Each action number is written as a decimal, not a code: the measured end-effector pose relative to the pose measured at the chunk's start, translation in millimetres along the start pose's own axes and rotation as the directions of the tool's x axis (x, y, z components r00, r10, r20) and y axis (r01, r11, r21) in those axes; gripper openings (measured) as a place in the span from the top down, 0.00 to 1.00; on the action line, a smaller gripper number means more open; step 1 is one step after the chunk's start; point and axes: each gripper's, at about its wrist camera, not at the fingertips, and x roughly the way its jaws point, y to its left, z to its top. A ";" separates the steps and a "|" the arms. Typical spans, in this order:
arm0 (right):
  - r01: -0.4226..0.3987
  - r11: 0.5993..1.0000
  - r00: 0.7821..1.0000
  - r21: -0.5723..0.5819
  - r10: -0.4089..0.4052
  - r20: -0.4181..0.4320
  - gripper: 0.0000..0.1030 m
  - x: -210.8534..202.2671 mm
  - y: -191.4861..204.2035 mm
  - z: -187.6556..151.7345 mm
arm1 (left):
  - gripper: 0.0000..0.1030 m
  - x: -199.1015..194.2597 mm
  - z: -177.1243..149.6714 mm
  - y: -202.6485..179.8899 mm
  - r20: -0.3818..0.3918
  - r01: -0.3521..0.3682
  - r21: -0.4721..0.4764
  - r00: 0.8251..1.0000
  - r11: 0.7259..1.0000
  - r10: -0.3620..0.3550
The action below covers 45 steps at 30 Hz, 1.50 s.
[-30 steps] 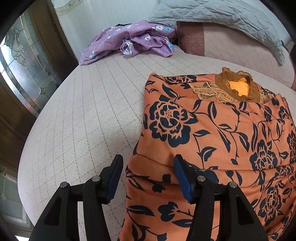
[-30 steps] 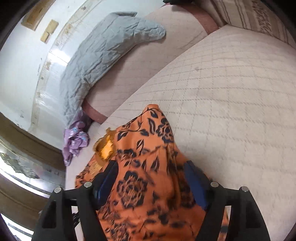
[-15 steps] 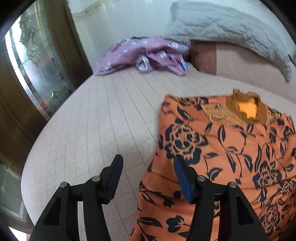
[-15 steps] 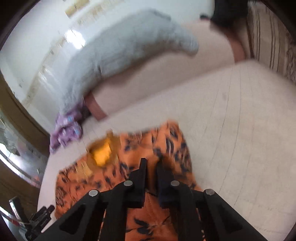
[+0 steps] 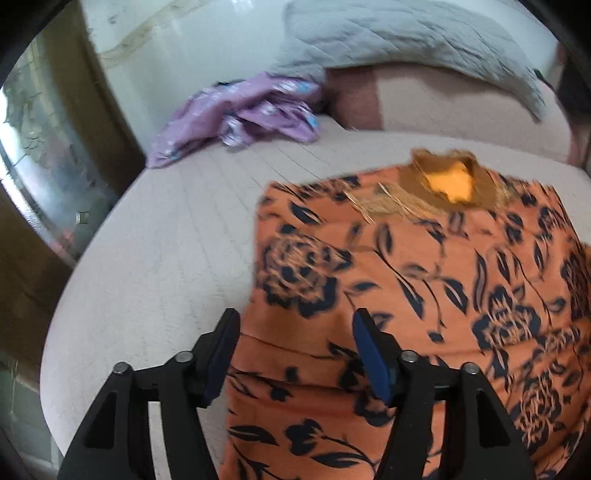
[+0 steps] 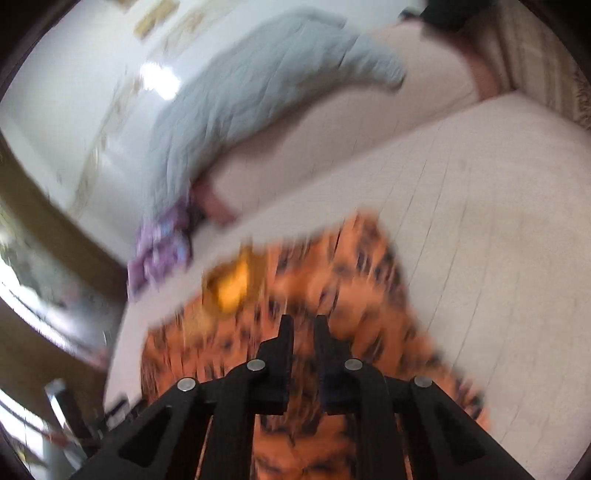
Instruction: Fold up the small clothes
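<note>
We saw a soft, matt orange cloth top (image 5: 424,280) with a dark flower print and a frayed, fringed trim at its collar. It lay on a matt, quilted beige bed cover (image 5: 166,258). Far off, a grey pillow (image 5: 399,33) looked stitched and puffy, and a purple garment (image 5: 243,110) thin and crumpled. The gripper fingers (image 5: 218,354) were matt black plastic with metal pins.
</note>
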 end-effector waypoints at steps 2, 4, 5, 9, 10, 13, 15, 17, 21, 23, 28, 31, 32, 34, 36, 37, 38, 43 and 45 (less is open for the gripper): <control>0.053 0.998 0.994 -0.044 -0.057 -0.094 0.87 20.2 7.2 -17.7 | 0.33 17.2 -4.9 -8.0 -0.084 0.019 0.034 0.996 0.999 -0.016; 0.128 0.988 0.969 -0.092 -0.144 -0.203 0.86 48.8 9.5 -33.2 | 0.32 19.8 -5.6 -11.0 -0.062 -0.004 0.058 0.998 0.998 0.008; 0.144 0.984 0.970 -0.102 -0.161 -0.184 0.86 52.6 10.1 -37.2 | 0.32 17.5 -3.9 -11.5 -0.063 -0.007 0.067 0.998 0.998 0.012; 0.073 0.995 0.982 -0.066 -0.084 -0.172 0.87 36.7 21.4 -37.8 | 0.32 -6.4 -1.6 0.8 -0.018 0.055 0.009 0.998 0.998 -0.055; 0.060 0.996 0.984 -0.067 -0.070 -0.166 0.87 30.3 24.8 -39.3 | 0.32 -9.7 -1.9 2.5 -0.007 0.057 0.008 0.998 0.998 -0.057; 0.054 0.994 0.980 -0.091 -0.070 -0.188 0.71 28.1 29.6 -53.6 | 0.24 -1.9 -10.2 -2.1 -0.025 0.035 0.050 0.999 0.998 -0.034; 0.073 0.992 0.964 -0.099 -0.096 -0.249 0.70 41.5 28.1 -71.6 | 0.23 14.9 -16.7 -7.7 -0.081 0.020 0.087 0.997 0.996 -0.013; 0.083 0.990 0.969 -0.112 -0.106 -0.221 0.69 33.8 34.0 -73.2 | 0.23 2.4 -15.9 -3.8 -0.045 0.013 0.070 0.999 0.997 -0.010; 0.015 0.998 0.985 -0.066 -0.027 -0.172 0.69 2.9 38.0 -81.7 | 0.24 -43.1 -15.3 8.0 0.071 0.029 0.010 0.997 1.000 -0.030; 0.004 0.997 0.993 -0.073 -0.013 -0.121 0.68 -19.9 38.6 -89.2 | 0.23 -73.4 -20.0 11.3 0.143 0.029 -0.005 0.989 1.000 -0.029; -0.040 0.995 0.999 -0.090 0.041 0.004 0.28 -78.3 42.5 -109.8 | 0.23 -129.9 -35.9 18.4 0.214 0.061 -0.034 0.975 0.998 -0.052; -0.047 0.994 0.994 -0.099 0.056 0.091 0.28 -114.0 41.5 -114.8 | 0.23 -164.8 -41.8 23.2 0.262 0.070 -0.048 0.963 0.996 -0.055; -0.042 0.994 0.993 -0.105 0.053 0.109 0.28 -125.7 41.3 -117.7 | 0.23 -174.8 -42.8 24.4 0.275 0.061 -0.051 0.960 0.997 -0.044; -0.044 0.994 0.988 -0.100 0.058 0.140 0.28 -143.7 36.1 -123.8 | 0.23 -196.5 -44.5 28.1 0.302 0.056 -0.056 0.953 0.997 -0.036; -0.055 0.995 0.984 -0.085 0.069 0.165 0.28 -163.6 26.6 -129.0 | 0.23 -213.9 -46.5 30.5 0.321 0.065 -0.063 0.946 0.996 -0.042; -0.057 0.995 0.982 -0.079 0.070 0.176 0.28 -169.5 23.1 -130.8 | 0.23 -224.6 -48.6 31.4 0.338 0.067 -0.063 0.940 0.996 -0.042; -0.060 0.995 0.979 -0.074 0.073 0.191 0.28 -176.3 20.2 -133.5 | 0.22 -233.1 -50.7 31.8 0.350 0.064 -0.062 0.936 0.996 -0.039; -0.085 0.995 0.962 -0.049 0.094 0.255 0.28 -206.7 5.7 -143.3 | 0.20 -267.5 -61.5 33.3 0.393 0.052 -0.061 0.919 0.997 -0.023; -0.097 0.994 0.956 -0.044 0.105 0.275 0.28 -217.5 1.3 -146.6 | 0.20 -276.9 -65.9 34.5 0.400 0.045 -0.062 0.916 0.997 -0.017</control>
